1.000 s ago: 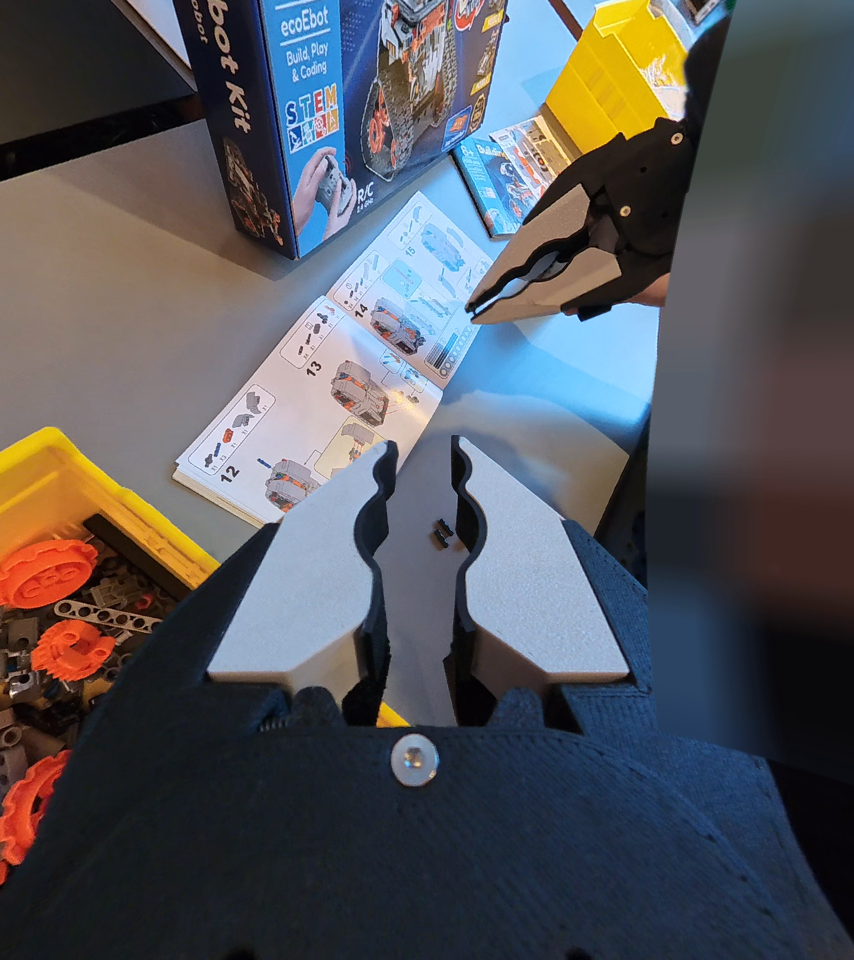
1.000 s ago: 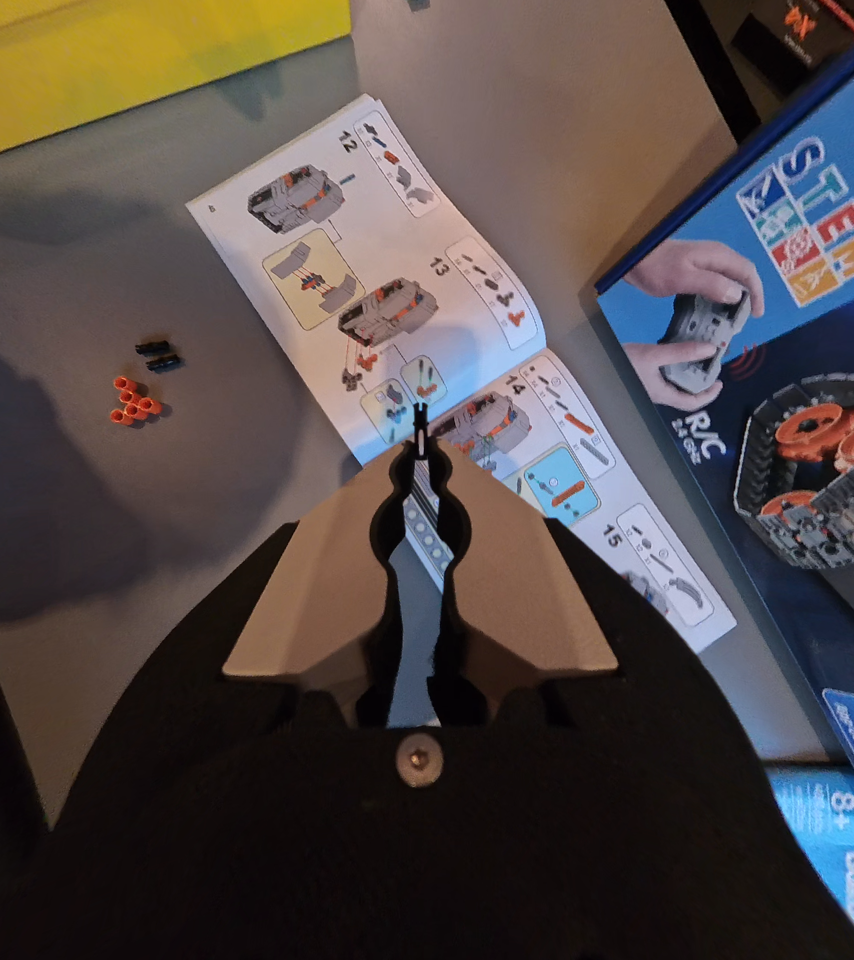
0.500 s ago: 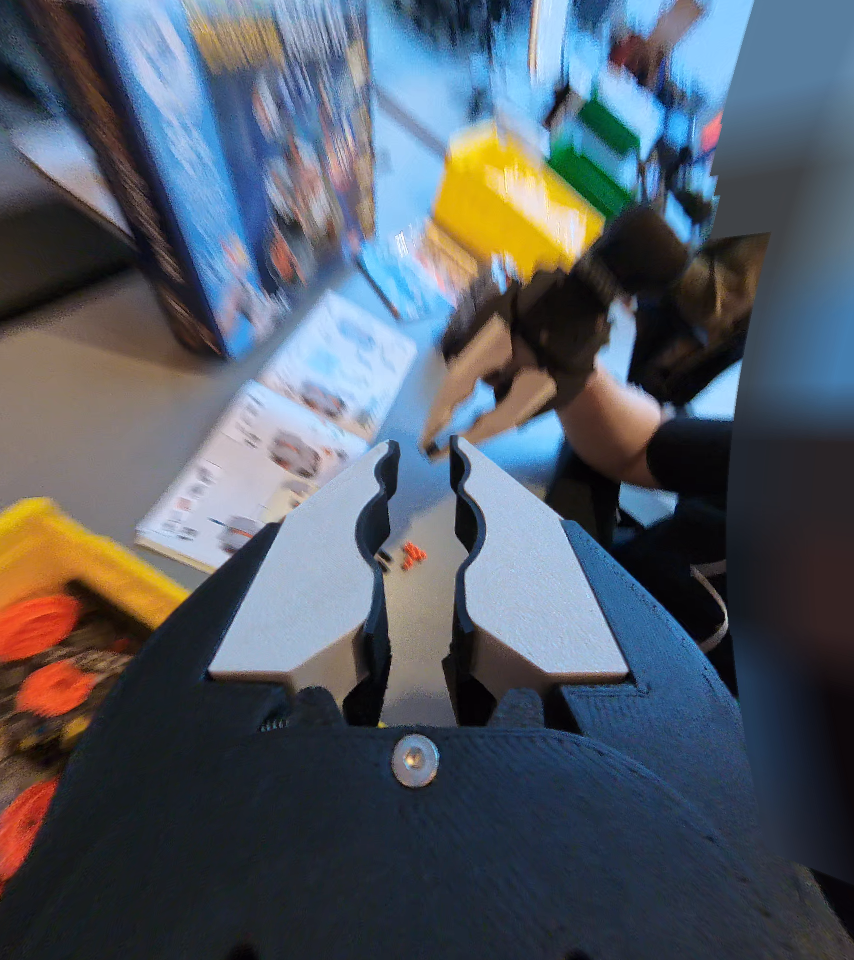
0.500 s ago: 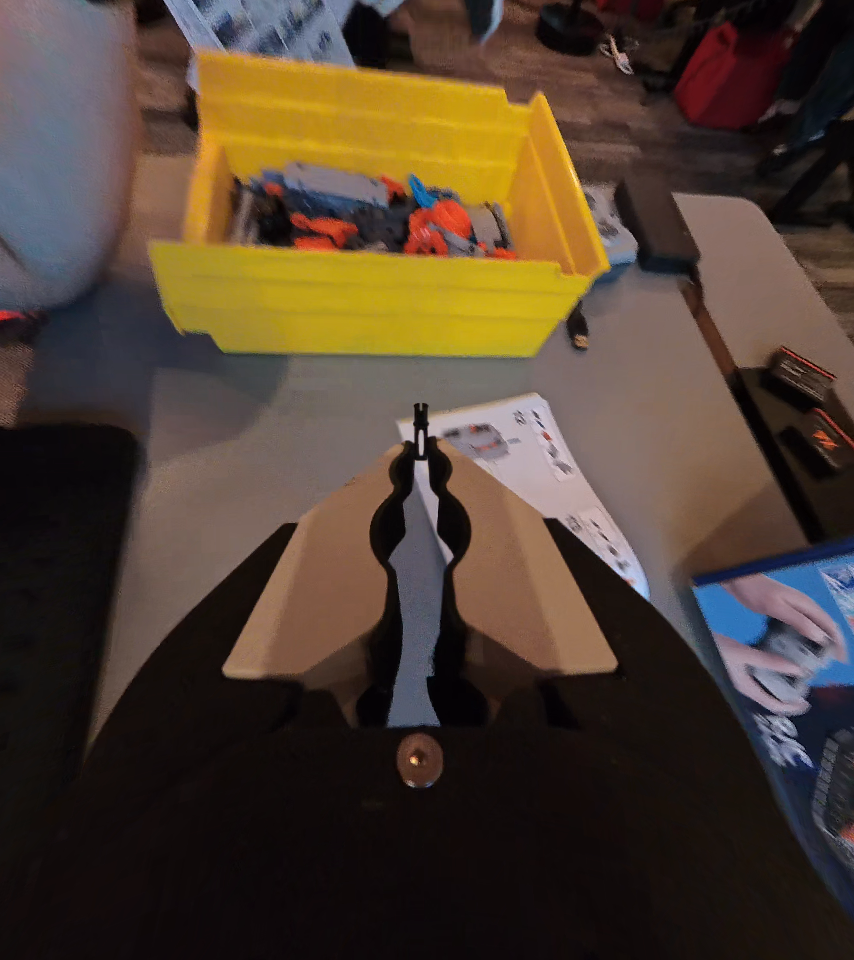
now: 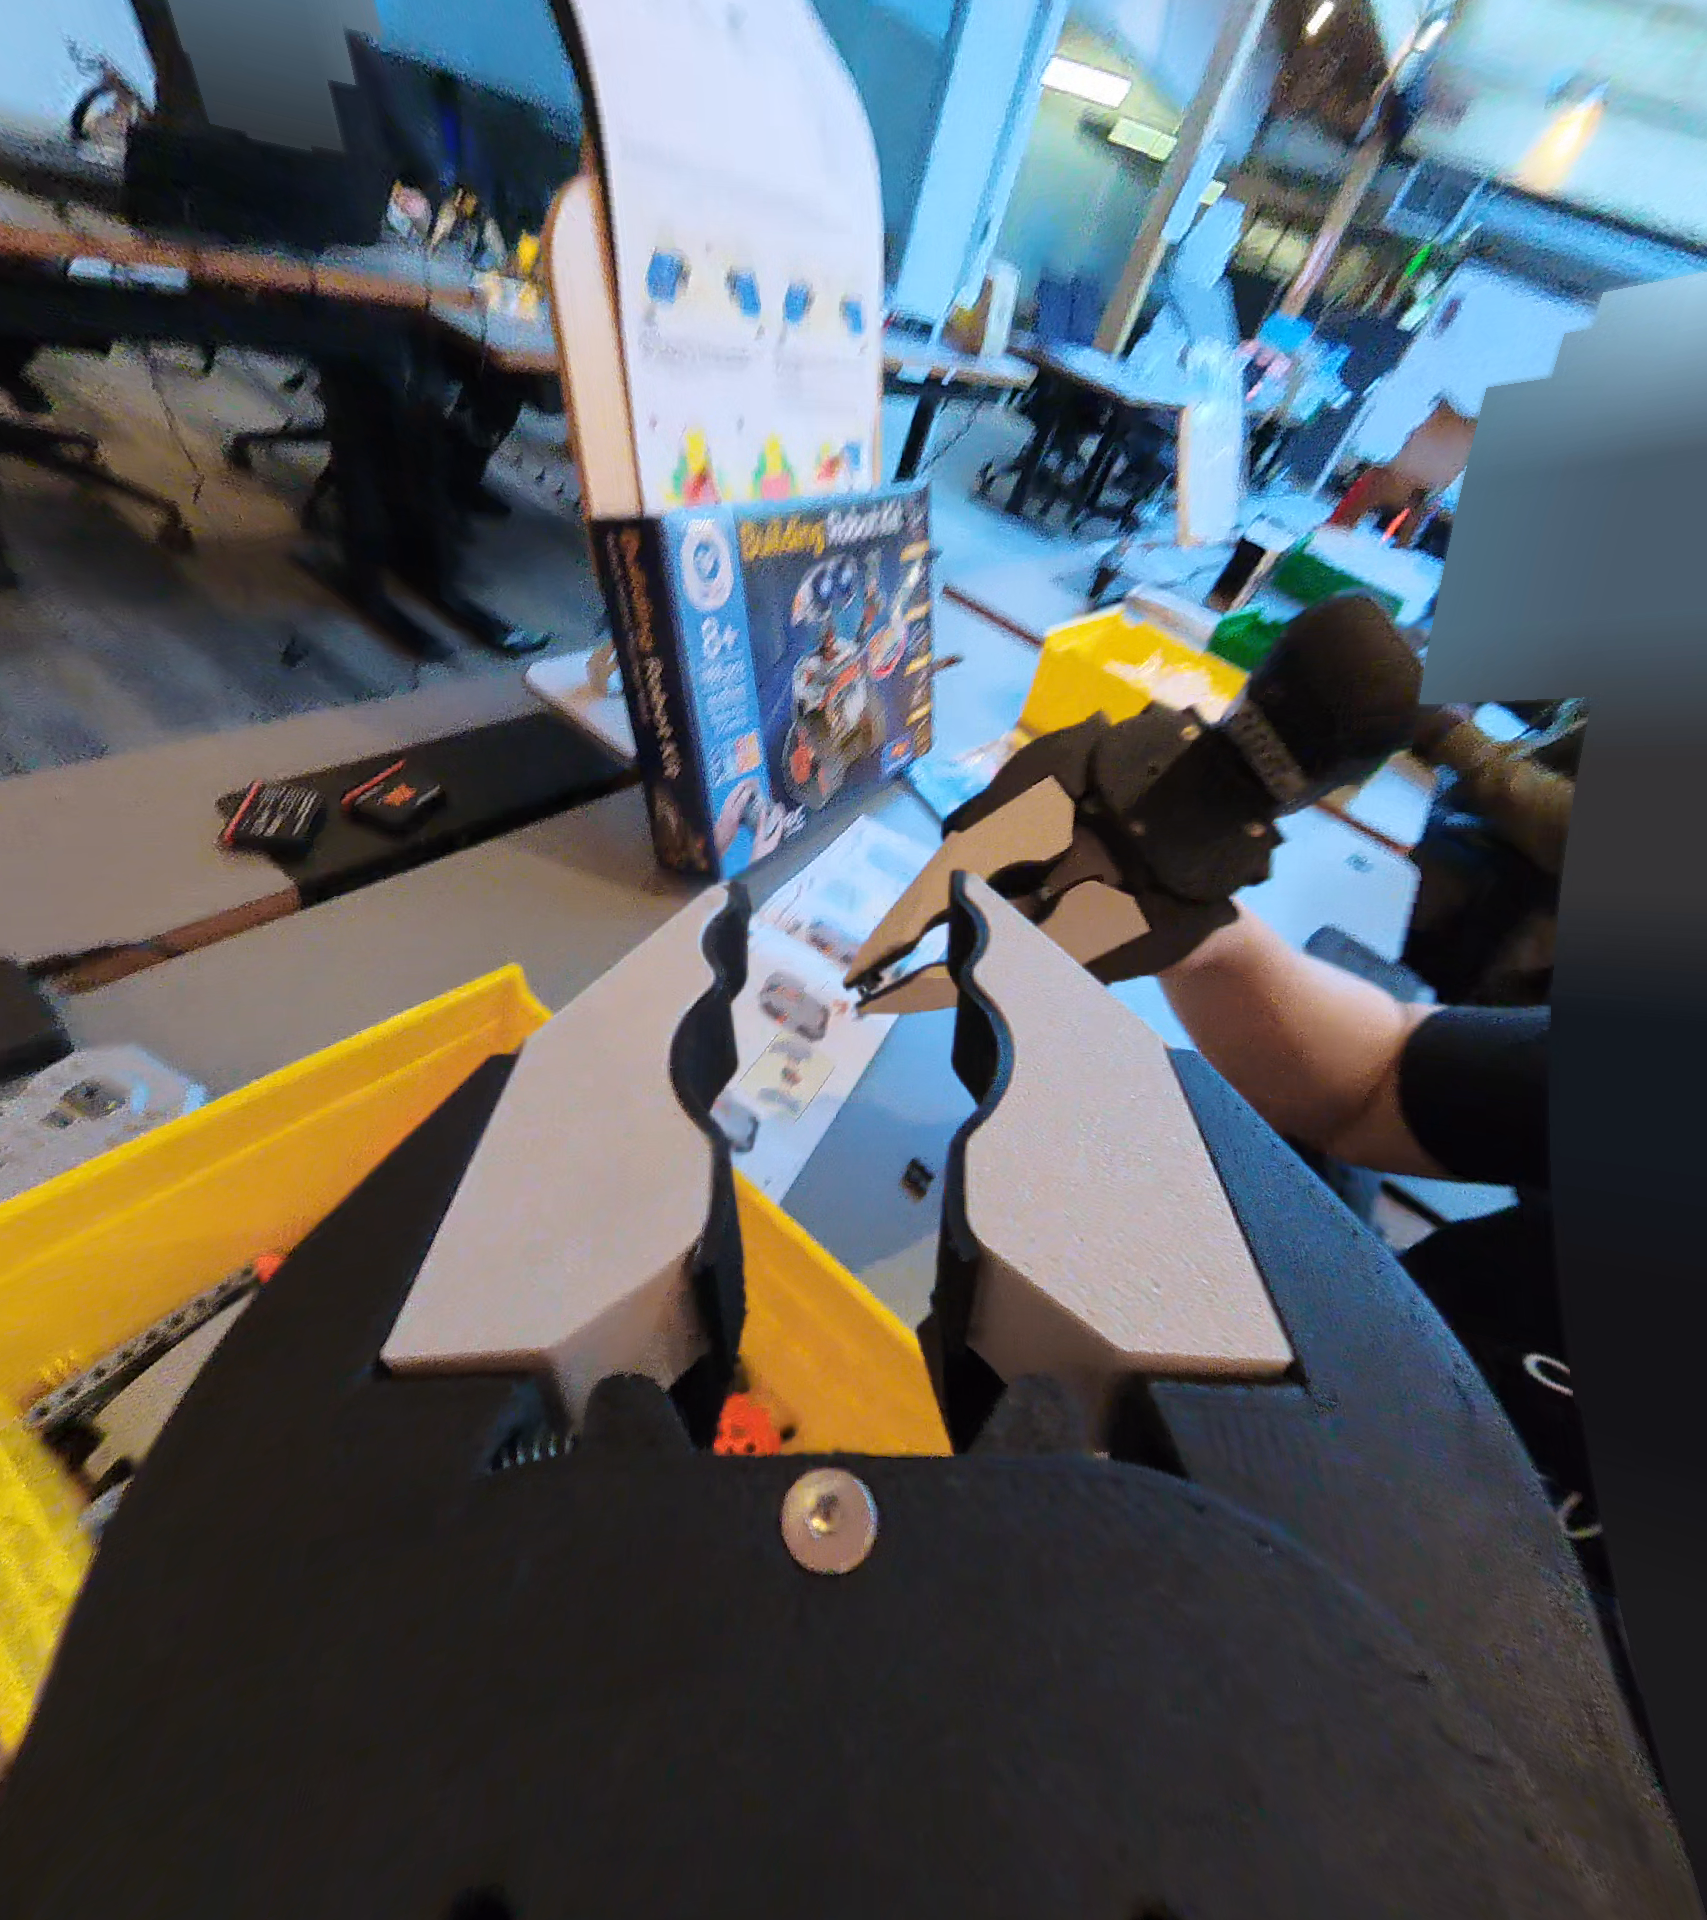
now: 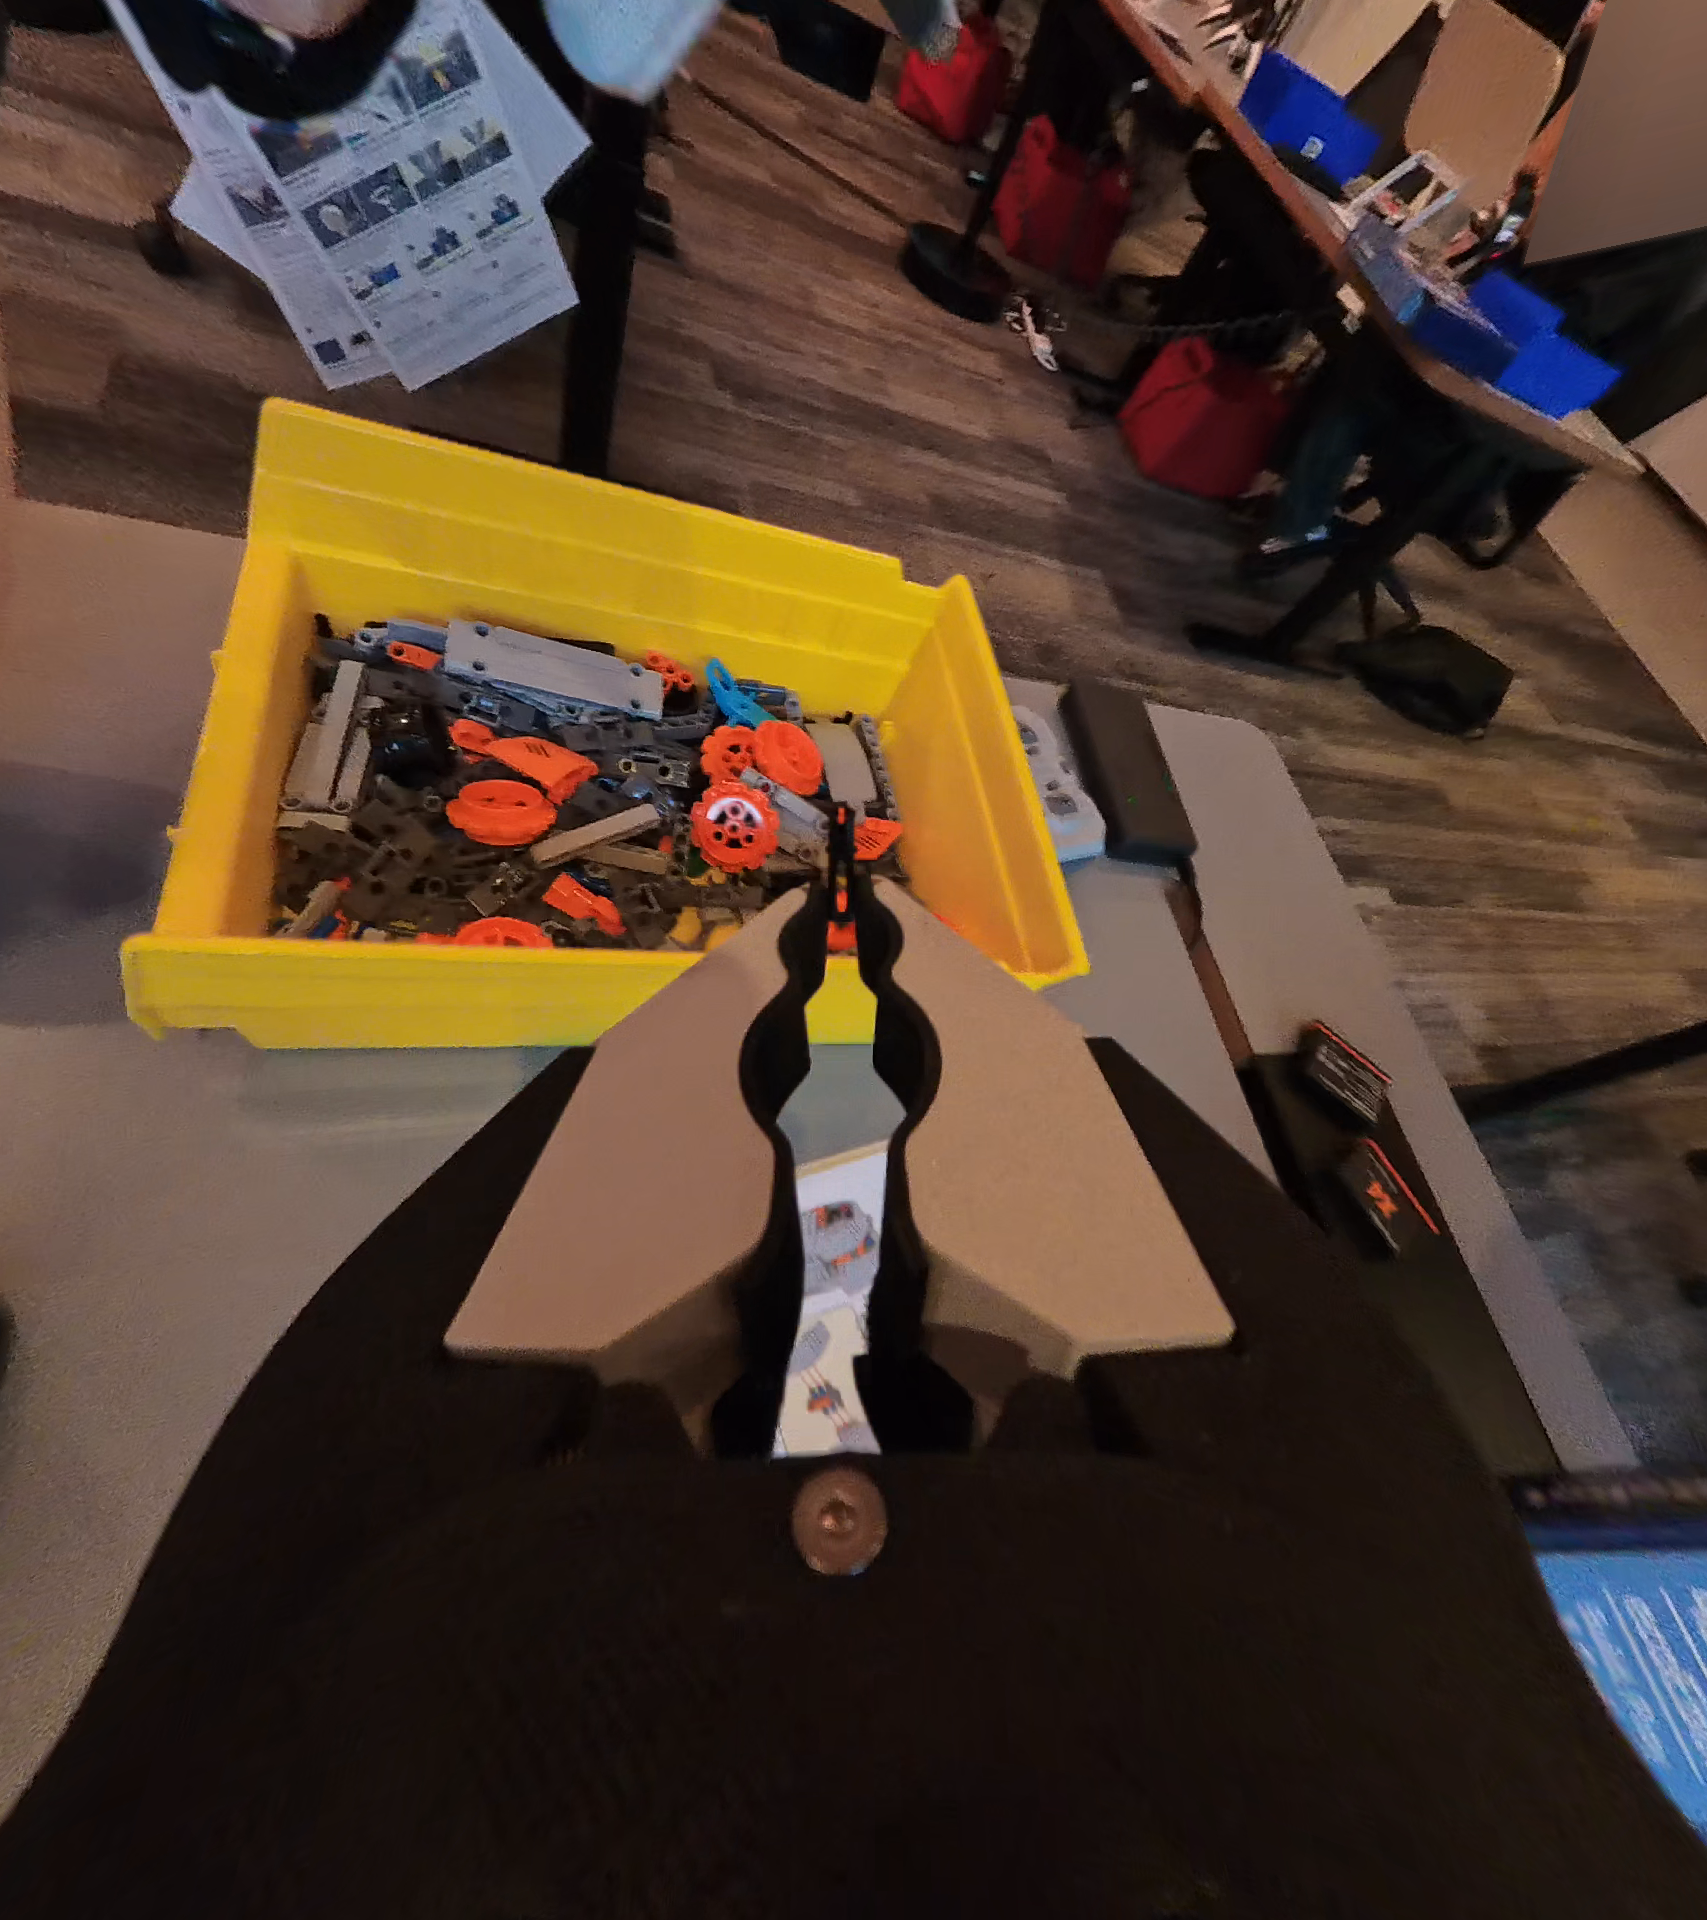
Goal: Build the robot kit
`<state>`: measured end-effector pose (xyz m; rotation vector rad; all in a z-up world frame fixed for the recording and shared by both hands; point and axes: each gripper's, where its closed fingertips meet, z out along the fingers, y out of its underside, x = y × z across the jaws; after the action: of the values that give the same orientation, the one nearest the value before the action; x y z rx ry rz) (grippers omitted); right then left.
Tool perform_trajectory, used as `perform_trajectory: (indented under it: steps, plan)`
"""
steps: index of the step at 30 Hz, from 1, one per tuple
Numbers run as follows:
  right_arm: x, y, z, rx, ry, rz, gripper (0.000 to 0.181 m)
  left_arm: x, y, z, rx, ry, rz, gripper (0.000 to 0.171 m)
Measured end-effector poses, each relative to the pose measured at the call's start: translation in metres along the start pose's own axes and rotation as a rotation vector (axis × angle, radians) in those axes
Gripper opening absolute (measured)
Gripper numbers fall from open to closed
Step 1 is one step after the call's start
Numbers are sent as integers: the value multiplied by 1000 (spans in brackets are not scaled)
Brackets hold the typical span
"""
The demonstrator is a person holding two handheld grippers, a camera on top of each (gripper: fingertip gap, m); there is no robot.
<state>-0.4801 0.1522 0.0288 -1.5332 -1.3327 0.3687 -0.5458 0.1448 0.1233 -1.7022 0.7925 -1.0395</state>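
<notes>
The left gripper (image 5: 844,914), black-bodied with two pale grey wavy-edged fingers, has its jaws standing well apart with nothing between them; it hangs over the near corner of a yellow plastic parts bin (image 5: 309,1101) that sits on the grey tabletop (image 5: 392,956). Beyond its tips lies an open white instruction booklet (image 5: 797,1013) with printed assembly drawings and step numbers, and a tiny black peg (image 5: 916,1177) lies on the table just beside the booklet. Behind the booklet stands an upright blue and dark cardboard toy-kit box (image 5: 797,675) showing a tracked robot and bearing printed lettering on its front and spine. The right gripper (image 6: 841,883), of the same make, has its jaws pressed together on a thin black pin with an orange mark (image 6: 840,847) that sticks out past the fingertips. Seen from the right wrist view, that pin is held in the air in front of the yellow plastic parts bin (image 6: 558,987), which is heaped with grey beams, dark connectors and orange toothed wheels (image 6: 735,826). Two small black cases with red trim (image 6: 1358,1143) lie to the right on a dark strip of the table. In the left wrist view the right gripper (image 5: 864,992) is held over the booklet, just beyond the left gripper's fingertips.
</notes>
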Motion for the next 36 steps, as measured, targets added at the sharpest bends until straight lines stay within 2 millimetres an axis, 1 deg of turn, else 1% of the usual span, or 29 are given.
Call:
perform_trajectory:
  steps: [2, 3, 4, 5, 7, 9, 10, 11, 12, 13, 15, 16, 17, 20, 21, 24, 28, 31, 32, 33, 34, 36]
  plan:
    - [-14, -4, 19, -23, -104, 16, 3, -7, 6, 8, -58, -45, 2, 26]
    - [-18, -5, 30, -51, -174, 33, 3, -11, 5, 8, -54, -72, -3, 24]
    - [-21, -3, 43, -103, -249, 51, 3, -19, 1, 3, -29, -117, -13, 24]
    - [-20, -1, 56, -160, -314, 70, 3, -29, -6, -6, 16, -179, -24, 24]
    - [-14, 2, 83, -219, -408, 105, 3, -51, -26, -38, 168, -311, -34, 26]
    - [-18, 12, 104, -320, -524, 198, 3, -65, -47, -80, 368, -406, -47, 28]
    - [-19, 17, 112, -354, -552, 228, 3, -69, -53, -100, 444, -438, -55, 29]
    - [-21, 21, 119, -378, -566, 233, 3, -72, -54, -115, 490, -467, -62, 30]
    - [-22, 27, 124, -408, -568, 219, 3, -78, -53, -126, 505, -496, -72, 30]
    - [-23, 33, 128, -444, -564, 198, 3, -81, -49, -131, 501, -515, -84, 31]
    - [-27, 45, 132, -509, -574, 169, 3, -81, -49, -134, 508, -499, -94, 29]
    - [-31, 48, 133, -534, -590, 167, 3, -78, -50, -131, 517, -471, -100, 28]
    - [-35, 51, 133, -556, -609, 168, 3, -75, -51, -125, 513, -441, -106, 27]
    - [-46, 62, 128, -655, -670, 144, 4, -69, -46, -103, 428, -389, -102, 28]
    - [-48, 62, 128, -664, -680, 133, 3, -68, -45, -98, 407, -389, -93, 28]
    - [-47, 62, 130, -683, -672, 103, 3, -65, -46, -90, 383, -404, -63, 28]
    - [-49, 62, 132, -697, -703, 92, 3, -62, -47, -89, 384, -415, -53, 27]
    - [-57, 57, 132, -663, -769, 117, 4, -66, -46, -92, 390, -426, -60, 28]
    - [-62, 53, 131, -642, -800, 120, 10, -67, -46, -93, 394, -427, -64, 28]
    - [-67, 51, 130, -625, -827, 118, 22, -68, -46, -94, 395, -427, -68, 28]
    - [-68, 50, 130, -622, -839, 108, 26, -68, -45, -95, 392, -429, -72, 28]
    - [-61, 56, 132, -647, -828, 44, 26, -68, -44, -95, 389, -431, -74, 29]
